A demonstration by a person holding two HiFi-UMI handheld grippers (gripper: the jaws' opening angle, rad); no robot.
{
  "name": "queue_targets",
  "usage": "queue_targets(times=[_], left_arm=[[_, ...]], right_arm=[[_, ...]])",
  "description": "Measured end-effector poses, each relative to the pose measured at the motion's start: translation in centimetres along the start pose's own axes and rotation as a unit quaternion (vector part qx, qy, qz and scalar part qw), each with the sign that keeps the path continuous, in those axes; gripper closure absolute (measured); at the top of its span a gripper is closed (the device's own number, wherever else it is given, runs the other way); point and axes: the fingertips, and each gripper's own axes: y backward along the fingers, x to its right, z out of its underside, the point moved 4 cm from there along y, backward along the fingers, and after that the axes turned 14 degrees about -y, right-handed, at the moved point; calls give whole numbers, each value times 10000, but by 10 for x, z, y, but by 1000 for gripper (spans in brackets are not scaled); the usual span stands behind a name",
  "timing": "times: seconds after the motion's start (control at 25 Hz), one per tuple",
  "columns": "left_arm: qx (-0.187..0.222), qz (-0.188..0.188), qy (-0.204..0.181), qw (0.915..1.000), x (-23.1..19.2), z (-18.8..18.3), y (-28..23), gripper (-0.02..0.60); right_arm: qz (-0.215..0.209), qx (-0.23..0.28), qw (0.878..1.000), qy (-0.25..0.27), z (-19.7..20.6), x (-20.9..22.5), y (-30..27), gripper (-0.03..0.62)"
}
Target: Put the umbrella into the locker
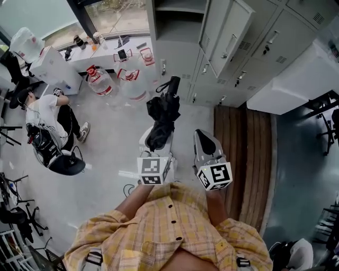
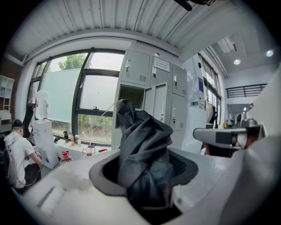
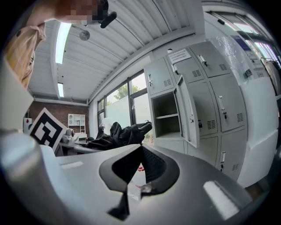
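Observation:
A black folded umbrella [image 1: 161, 114] sticks forward out of my left gripper [image 1: 157, 142], whose jaws are shut on its bunched fabric [image 2: 142, 154]. The handle end points toward the grey lockers. One upper locker [image 1: 175, 13] stands open with its door [image 1: 228, 32] swung to the right; in the right gripper view the open compartment [image 3: 166, 112] shows a shelf inside. My right gripper [image 1: 204, 138] is beside the left one, a little to its right, with its jaws closed tip to tip [image 3: 140, 148] and nothing between them. The umbrella [image 3: 120, 134] shows to its left.
A person [image 1: 50, 119] sits on a chair at the left. Large water bottles [image 1: 100, 82] and a white dispenser [image 1: 53, 66] stand near the window bench. A wooden floor strip [image 1: 243, 153] runs along the lockers on the right. A white cabinet top [image 1: 296, 79] juts out at right.

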Motion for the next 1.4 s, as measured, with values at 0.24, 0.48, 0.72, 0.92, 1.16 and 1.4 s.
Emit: queue_targets(times=[0.24,0.48,0.72,0.92,1.16,1.4], left_arm=[[-29,21,119,9999,-34,-32,-61,342],[69,77,128,9999,-70,-54,-120,342],[155,171,168,9996,-101,-66,-171,341],[180,211,182,9995,-127,-70,-205,341],[174,320,213,9991,-143,-74,-240,341],[105,333,154,9993,-144,-70,-261,341]], right_arm=[[44,62,10000,58,-31,26,-61,597],[139,98,9998,132,-57,49,-121,597],[169,142,9996,176,-73,66,-180,595],[197,178,9993,258,-82,74,-220,595],[297,205,9990,270,-86,90,-251,595],[298,141,9991,249,-93,103,-266,595]])
